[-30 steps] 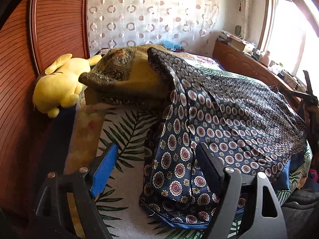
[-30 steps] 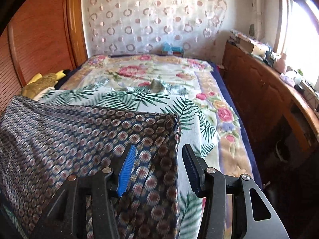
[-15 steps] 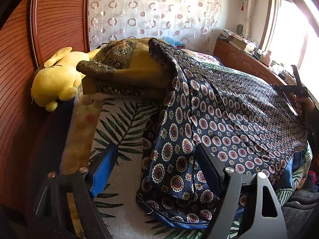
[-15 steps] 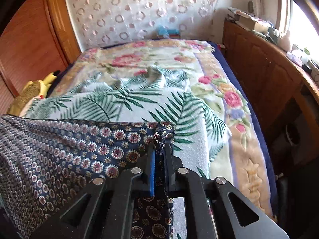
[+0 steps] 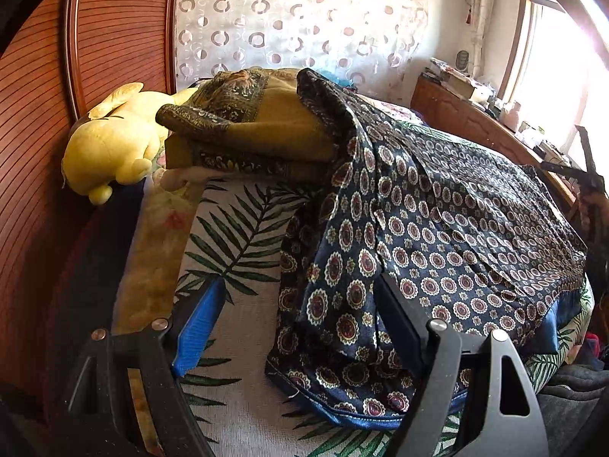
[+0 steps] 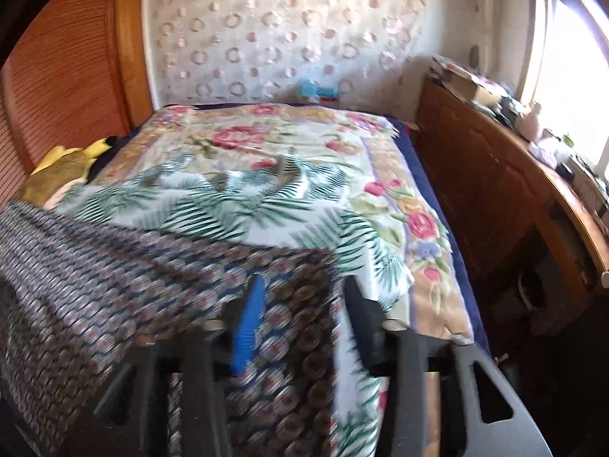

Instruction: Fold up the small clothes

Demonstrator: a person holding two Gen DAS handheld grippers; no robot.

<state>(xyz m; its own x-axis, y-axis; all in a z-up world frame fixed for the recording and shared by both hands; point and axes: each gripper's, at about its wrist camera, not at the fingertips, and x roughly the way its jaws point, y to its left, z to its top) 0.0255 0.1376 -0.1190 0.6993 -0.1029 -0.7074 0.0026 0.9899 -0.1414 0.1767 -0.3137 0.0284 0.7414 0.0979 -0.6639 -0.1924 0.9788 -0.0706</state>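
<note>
Left gripper (image 5: 293, 320) spread wide, patterned garment (image 5: 437, 224) draped across its right finger

1. A yellow plush toy (image 5: 110, 144) lies at nine o'clock in the left wrist view, against a reddish ribbed wooden headboard (image 5: 38, 122).
2. Just beside it, toward twelve o'clock, sits a folded olive-gold paisley blanket (image 5: 247, 129).
3. A palm-leaf sheet (image 6: 243, 205) is spread over a floral bedspread (image 6: 415, 224) that covers the bed, centre frame in the blurred right wrist view.
4. A sheer curtain with ring motifs (image 6: 274, 34) hangs at twelve o'clock behind the bed.
5. A wooden sideboard (image 6: 495, 186) runs along three o'clock, its top cluttered with small items too blurred to identify, beneath a bright window (image 5: 552, 68).
</note>
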